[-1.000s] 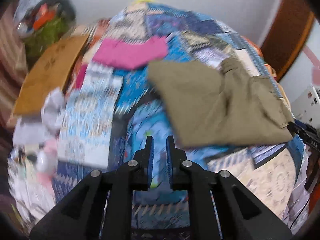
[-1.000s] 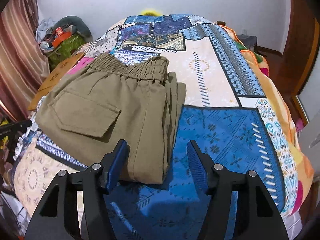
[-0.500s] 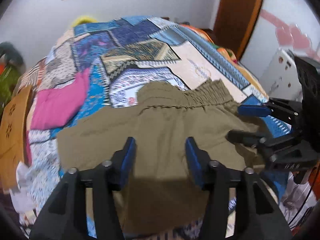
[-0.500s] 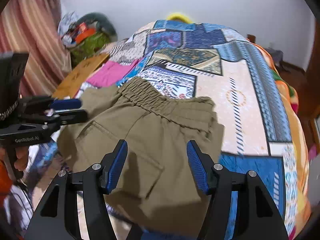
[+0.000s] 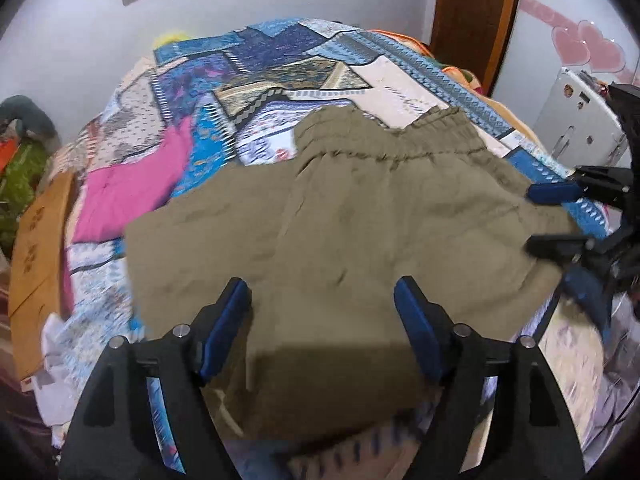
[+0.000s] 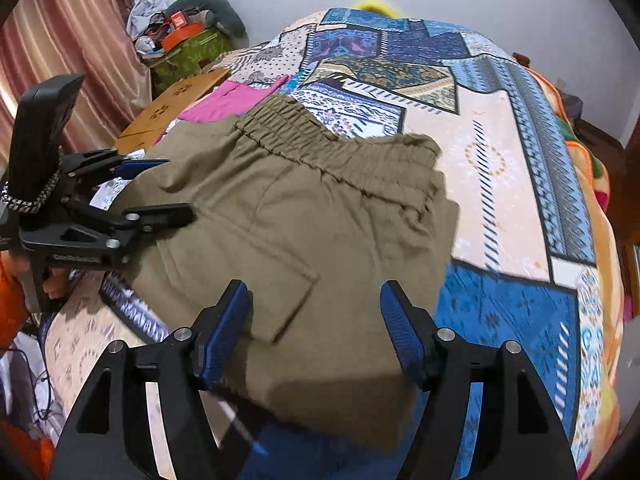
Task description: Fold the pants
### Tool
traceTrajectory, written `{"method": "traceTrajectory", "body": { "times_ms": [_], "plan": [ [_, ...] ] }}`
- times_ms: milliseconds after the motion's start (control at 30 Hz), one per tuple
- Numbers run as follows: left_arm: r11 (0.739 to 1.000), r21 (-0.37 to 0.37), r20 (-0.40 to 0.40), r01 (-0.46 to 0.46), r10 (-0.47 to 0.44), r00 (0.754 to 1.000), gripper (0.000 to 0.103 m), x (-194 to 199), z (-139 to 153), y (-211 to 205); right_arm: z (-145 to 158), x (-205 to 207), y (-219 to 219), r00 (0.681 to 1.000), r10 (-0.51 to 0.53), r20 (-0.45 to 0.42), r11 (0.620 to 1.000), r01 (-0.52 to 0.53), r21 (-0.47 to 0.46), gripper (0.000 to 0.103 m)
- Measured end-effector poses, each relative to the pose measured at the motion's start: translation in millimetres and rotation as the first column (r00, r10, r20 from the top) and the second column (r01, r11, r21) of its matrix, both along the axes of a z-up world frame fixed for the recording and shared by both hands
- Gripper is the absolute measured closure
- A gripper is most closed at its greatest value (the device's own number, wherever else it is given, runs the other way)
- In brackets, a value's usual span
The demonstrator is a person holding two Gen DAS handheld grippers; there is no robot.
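The olive-green pants [image 5: 344, 232] lie folded into a thick rectangle on the patchwork bed cover [image 5: 260, 64], elastic waistband at the far edge. They also show in the right wrist view [image 6: 304, 232], back pocket up. My left gripper [image 5: 322, 316] is open and empty, over the near edge of the pants; it also shows in the right wrist view [image 6: 160, 188] at the pants' left side. My right gripper [image 6: 314, 320] is open and empty over the near part of the pants; it also shows in the left wrist view [image 5: 556, 216] at the pants' right side.
A pink garment [image 5: 132, 184] lies on the bed left of the pants. A wooden board [image 5: 36, 248] leans at the bed's left side. A cluttered green pile [image 6: 188, 44] and a curtain [image 6: 72, 40] stand far left. A brown door [image 5: 476, 12] is at the right.
The left gripper swung from the bed's left side to over the pants and opened wide. The right gripper moved closer over the pants and stayed open.
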State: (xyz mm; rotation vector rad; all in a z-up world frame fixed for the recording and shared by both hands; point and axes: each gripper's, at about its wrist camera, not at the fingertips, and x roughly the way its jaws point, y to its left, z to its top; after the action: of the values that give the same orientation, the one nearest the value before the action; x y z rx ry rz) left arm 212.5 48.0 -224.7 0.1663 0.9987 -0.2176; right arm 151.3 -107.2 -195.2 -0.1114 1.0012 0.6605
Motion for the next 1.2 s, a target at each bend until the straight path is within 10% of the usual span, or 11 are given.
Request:
{"method": "traceTrajectory", "body": {
  "times_ms": [400,633,1200],
  "plan": [
    [0.988,-0.032,0.0,-0.151,0.151,0.988,0.022,-55.0,15.3,42.7,2.7,-18.3,-51.7,0.986,-0.161,-0.036,0.987,0.162,0.007,0.038],
    [0.931,-0.162,-0.048,-0.328,0.324,0.945,0.022,-34.0,14.5,101.9,13.9,-6.0,-63.0,0.974,-0.227,-0.01,0.973,0.227,0.031,0.038],
    [0.891,-0.327,-0.177,-0.315,0.27,0.947,0.042,32.4,-24.5,103.0,-39.3,56.8,-52.0,0.949,-0.21,-0.237,0.948,0.257,0.189,0.037]
  ]
}}
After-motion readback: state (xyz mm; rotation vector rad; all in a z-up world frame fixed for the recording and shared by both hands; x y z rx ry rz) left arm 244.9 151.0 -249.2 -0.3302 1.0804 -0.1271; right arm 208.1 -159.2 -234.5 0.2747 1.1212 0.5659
